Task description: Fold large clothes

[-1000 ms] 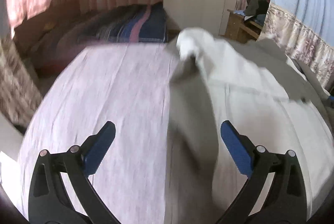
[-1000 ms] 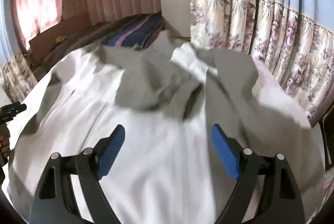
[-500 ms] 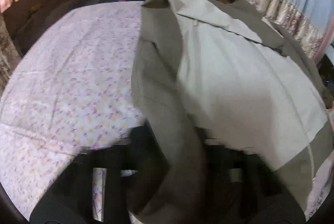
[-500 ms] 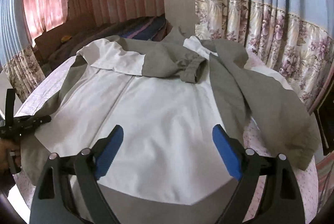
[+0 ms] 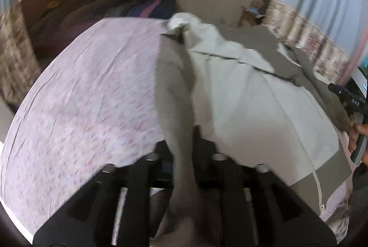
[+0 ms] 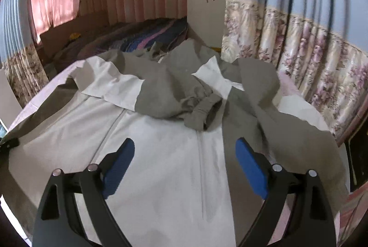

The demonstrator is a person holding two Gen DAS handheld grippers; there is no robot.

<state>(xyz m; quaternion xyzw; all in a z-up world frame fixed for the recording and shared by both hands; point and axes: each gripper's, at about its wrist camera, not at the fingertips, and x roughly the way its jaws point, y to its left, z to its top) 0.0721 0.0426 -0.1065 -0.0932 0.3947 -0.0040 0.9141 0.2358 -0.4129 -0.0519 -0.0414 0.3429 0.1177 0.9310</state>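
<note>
A large jacket of smooth off-white and grey-brown panels lies spread on the bed, whose sheet is pale pink with a fine floral print. The left tongs pinch a grey-brown sleeve, their jaws easing apart. The right tongs hover released above the white panel, blue pads wide.

My left view sits just behind my left tool, angled down at the jacket close ahead. My right view does likewise behind my right tool. Both share the jacket, bed and far wall.
</note>
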